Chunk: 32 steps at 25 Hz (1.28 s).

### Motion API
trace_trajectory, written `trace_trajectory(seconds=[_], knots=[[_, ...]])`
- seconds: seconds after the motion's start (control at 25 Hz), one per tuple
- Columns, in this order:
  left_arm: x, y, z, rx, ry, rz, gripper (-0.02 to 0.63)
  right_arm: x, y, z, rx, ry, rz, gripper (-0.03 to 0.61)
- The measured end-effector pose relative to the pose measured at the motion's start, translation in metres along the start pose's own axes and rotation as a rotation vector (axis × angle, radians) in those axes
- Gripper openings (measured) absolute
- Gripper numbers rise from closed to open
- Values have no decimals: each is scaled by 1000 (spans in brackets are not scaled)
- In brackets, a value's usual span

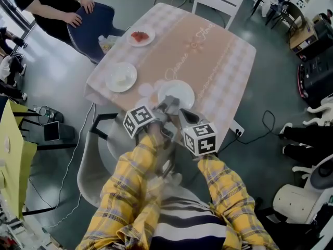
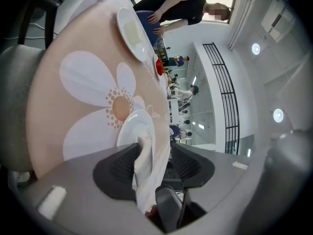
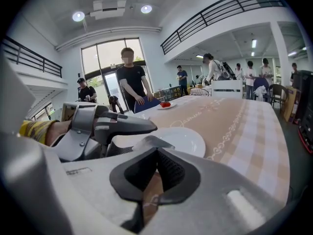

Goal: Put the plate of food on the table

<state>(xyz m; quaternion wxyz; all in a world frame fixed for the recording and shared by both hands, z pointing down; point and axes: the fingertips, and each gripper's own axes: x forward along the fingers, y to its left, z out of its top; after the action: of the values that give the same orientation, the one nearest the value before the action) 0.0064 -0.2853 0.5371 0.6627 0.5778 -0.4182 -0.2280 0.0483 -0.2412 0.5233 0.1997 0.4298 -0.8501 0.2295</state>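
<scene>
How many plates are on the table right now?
3: a plate with red food at the far left corner, a plate with pale food on the left edge, and a white plate at the near edge. None seems hidden.

Head view: steeply down from overhead onto the table (image 1: 208,51). Gripper views: low, close along its top, sharing the white plate (image 3: 183,140) mid-frame.

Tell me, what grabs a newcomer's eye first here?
The left gripper and right gripper, each with a marker cube, meet at the tablecloth's near edge by a white plate; the left jaws are opening with its rim between them. Beyond, a plate of red food sits before a person in black.
</scene>
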Motion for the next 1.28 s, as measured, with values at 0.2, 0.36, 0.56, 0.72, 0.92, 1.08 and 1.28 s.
trace_trajectory(seconds=[0.2, 0.36, 0.56, 0.72, 0.92, 1.08, 1.28], knots=[[-3, -6, -3, 3, -6, 30, 296, -1, 2, -4, 4, 8, 12, -2], [-8, -7, -6, -16, -13, 52, 341, -1, 3, -5, 11, 8, 21, -2], [-7, -10, -8, 33, 7, 60, 342, -4, 7, -4, 20, 1, 29, -2], [1, -5, -10, 143, 85, 70, 311, -9, 5, -5, 25, -5, 23, -2], [-5, -4, -22, 258, 181, 62, 314, -13, 2, -8, 41, -8, 13, -2], [-9, 2, -32, 480, 282, 105, 294, -12, 2, -9, 55, -9, 13, -2], [-13, 19, -32, 929, 364, 277, 196, -14, 4, -11, 69, -13, 10, -2]])
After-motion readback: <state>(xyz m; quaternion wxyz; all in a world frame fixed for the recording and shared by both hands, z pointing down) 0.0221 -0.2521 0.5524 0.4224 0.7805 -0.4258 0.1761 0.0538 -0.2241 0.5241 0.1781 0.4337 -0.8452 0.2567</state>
